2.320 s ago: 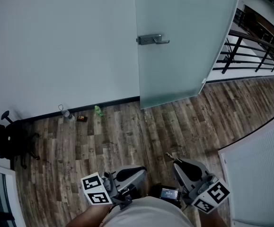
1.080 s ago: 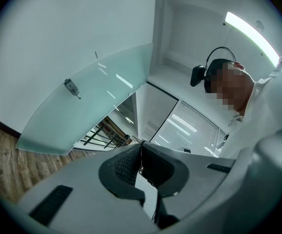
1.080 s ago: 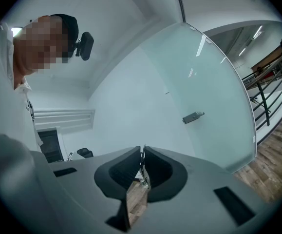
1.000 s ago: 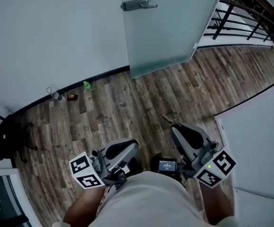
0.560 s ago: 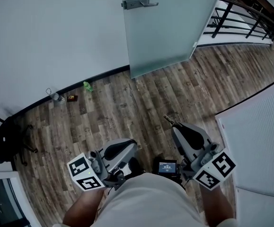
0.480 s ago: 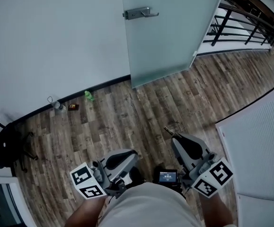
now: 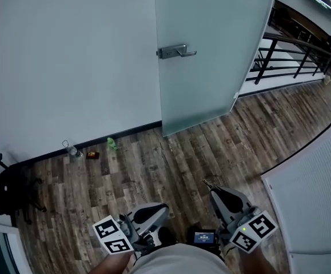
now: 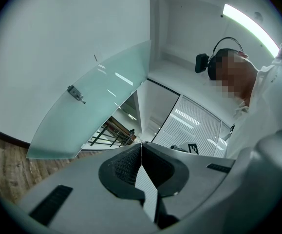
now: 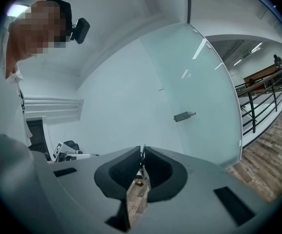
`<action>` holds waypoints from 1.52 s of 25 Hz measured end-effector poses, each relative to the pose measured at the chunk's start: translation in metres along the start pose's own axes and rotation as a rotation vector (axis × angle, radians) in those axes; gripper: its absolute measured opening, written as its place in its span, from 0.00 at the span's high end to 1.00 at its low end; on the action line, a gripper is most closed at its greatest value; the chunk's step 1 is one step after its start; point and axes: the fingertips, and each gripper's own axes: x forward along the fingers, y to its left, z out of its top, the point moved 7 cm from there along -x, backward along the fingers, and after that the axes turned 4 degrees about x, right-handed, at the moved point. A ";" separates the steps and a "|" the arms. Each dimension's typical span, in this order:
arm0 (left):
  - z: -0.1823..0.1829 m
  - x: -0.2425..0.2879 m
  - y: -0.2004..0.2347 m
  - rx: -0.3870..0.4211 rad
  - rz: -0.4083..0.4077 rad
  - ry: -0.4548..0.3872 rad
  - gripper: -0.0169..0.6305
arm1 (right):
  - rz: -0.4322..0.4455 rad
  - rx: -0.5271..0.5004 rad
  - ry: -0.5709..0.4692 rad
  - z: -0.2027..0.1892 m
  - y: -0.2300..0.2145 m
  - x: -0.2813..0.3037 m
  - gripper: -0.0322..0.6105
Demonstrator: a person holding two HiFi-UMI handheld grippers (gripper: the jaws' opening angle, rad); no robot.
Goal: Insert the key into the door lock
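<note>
Wall (image 7: 68, 56), white and bare, took up the far left of our head view. Wood-plank floor (image 7: 171, 164) ran from its dark skirting toward us. Right of the wall we noted the frosted glass door (image 7: 216, 67), with a metal lever handle (image 7: 176, 52) near its left edge. The lock itself was too small for us to make out. Past the door on the far right stood a black railing (image 7: 294, 59). A white slatted panel (image 7: 316, 198) filled the near right corner. A black chair (image 7: 8, 190) sat at the left edge.

Both grippers hung low at the near edge, well apart from the door. The left gripper (image 7: 162, 208) had its jaws pressed together with nothing between them. The right gripper (image 7: 213, 190) was clamped on the key (image 7: 206, 184), whose tip stuck out past the jaw ends toward the far side. In the right gripper view we saw it only as a thin sliver between the jaws. A small lit screen (image 7: 204, 237) sat between the two grippers.

Along the skirting lay a clear bottle (image 7: 71, 150), a small brown item (image 7: 92, 154) and a green object (image 7: 113, 144), near one another.
</note>
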 end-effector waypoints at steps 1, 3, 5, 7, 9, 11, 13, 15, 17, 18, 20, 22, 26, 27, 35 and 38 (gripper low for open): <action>0.001 -0.001 0.000 0.001 0.000 0.000 0.95 | -0.004 -0.001 0.001 0.000 0.001 0.000 0.90; 0.003 -0.004 0.002 0.003 0.001 -0.001 0.95 | -0.011 -0.002 0.006 0.000 0.002 0.002 0.90; 0.006 -0.007 0.003 0.005 0.003 -0.005 0.95 | -0.015 -0.005 0.011 0.001 0.004 0.005 0.90; 0.008 -0.008 0.005 0.010 0.004 -0.009 0.95 | -0.017 -0.010 0.011 0.002 0.005 0.007 0.90; 0.010 -0.009 0.006 0.013 0.006 -0.011 0.95 | -0.022 -0.012 0.007 0.002 0.005 0.008 0.90; 0.012 -0.010 0.008 0.011 0.009 -0.010 0.95 | -0.031 -0.010 0.005 0.003 0.004 0.009 0.90; 0.015 -0.011 0.011 0.011 0.011 -0.009 0.95 | -0.040 -0.008 0.005 0.003 0.004 0.012 0.90; 0.017 -0.014 0.014 0.016 0.012 -0.010 0.95 | -0.046 -0.008 0.004 0.002 0.005 0.015 0.90; 0.019 -0.016 0.017 0.019 0.013 -0.009 0.95 | -0.050 -0.007 0.001 0.000 0.007 0.017 0.90; 0.019 -0.017 0.018 0.020 0.014 -0.008 0.95 | -0.052 -0.007 0.000 -0.001 0.007 0.017 0.90; 0.020 -0.016 0.021 0.020 0.016 -0.005 0.95 | -0.057 -0.006 -0.004 -0.001 0.006 0.019 0.90; 0.021 -0.014 0.025 0.017 0.019 -0.003 0.95 | -0.060 -0.005 -0.007 0.001 0.003 0.022 0.90; 0.019 -0.003 0.031 0.009 0.027 0.001 0.95 | -0.058 -0.007 -0.009 0.005 -0.008 0.026 0.90; 0.020 0.000 0.033 0.010 0.030 0.001 0.95 | -0.054 -0.007 -0.010 0.006 -0.012 0.028 0.90; 0.037 0.043 0.066 0.039 0.093 -0.023 0.95 | 0.014 0.001 -0.012 0.028 -0.069 0.069 0.90; 0.050 0.069 0.085 0.042 0.119 -0.028 0.95 | 0.047 -0.008 -0.013 0.049 -0.096 0.090 0.90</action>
